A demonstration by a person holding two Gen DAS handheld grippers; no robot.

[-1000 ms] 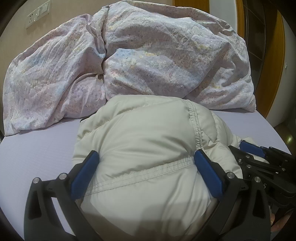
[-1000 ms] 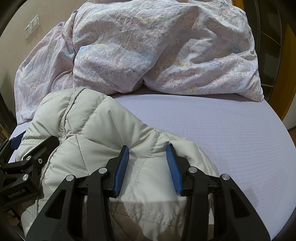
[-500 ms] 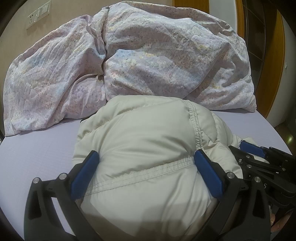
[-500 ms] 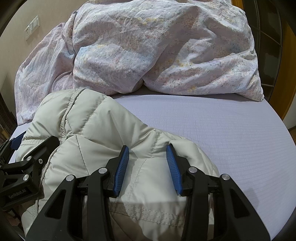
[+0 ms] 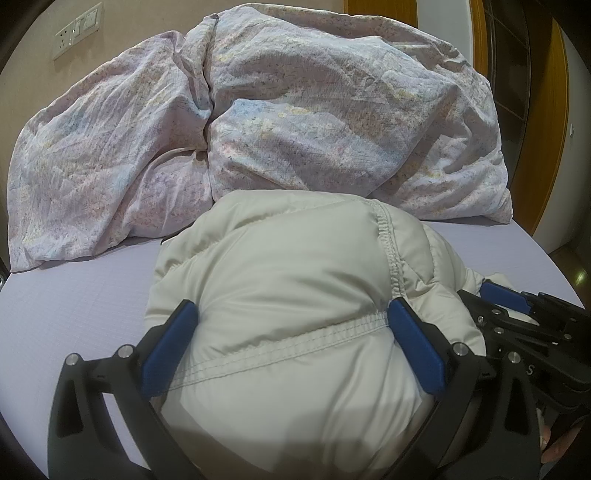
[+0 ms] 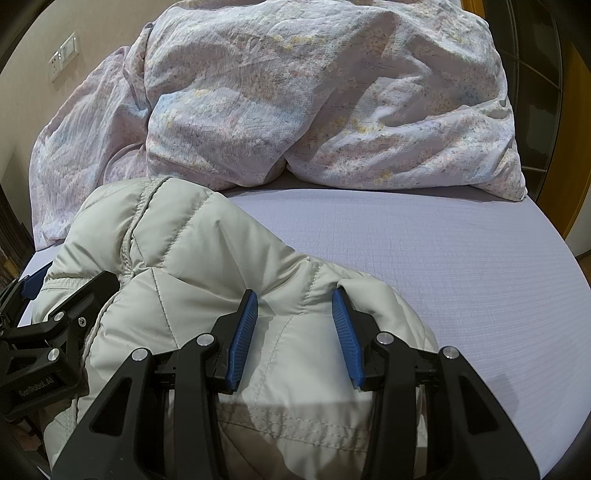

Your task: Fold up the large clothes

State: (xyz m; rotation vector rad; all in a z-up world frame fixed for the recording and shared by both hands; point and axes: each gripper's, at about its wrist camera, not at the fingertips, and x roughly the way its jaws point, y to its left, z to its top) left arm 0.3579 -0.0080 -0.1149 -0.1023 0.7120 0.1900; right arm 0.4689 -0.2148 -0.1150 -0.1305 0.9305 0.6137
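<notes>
A cream quilted puffer jacket [image 5: 288, 258] lies bunched in a thick bundle on the lavender bed sheet [image 5: 74, 314]. My left gripper [image 5: 291, 310] spans the bundle's widest part, blue pads pressed into both sides near a stitched seam. In the right wrist view the same jacket [image 6: 177, 240] bulges to the left. My right gripper [image 6: 295, 295] is shut on a puffy fold at the jacket's right end, with creased fabric pinched between its pads. Both grippers sit side by side; the right one's black frame [image 5: 524, 325] shows at the left view's right edge.
A crumpled floral duvet [image 5: 295, 110] is heaped across the far half of the bed, just behind the jacket. Bare sheet [image 6: 443, 258] stretches right of the jacket. A wall socket plate [image 5: 77, 31] and a wooden door frame [image 5: 554, 110] lie beyond the bed.
</notes>
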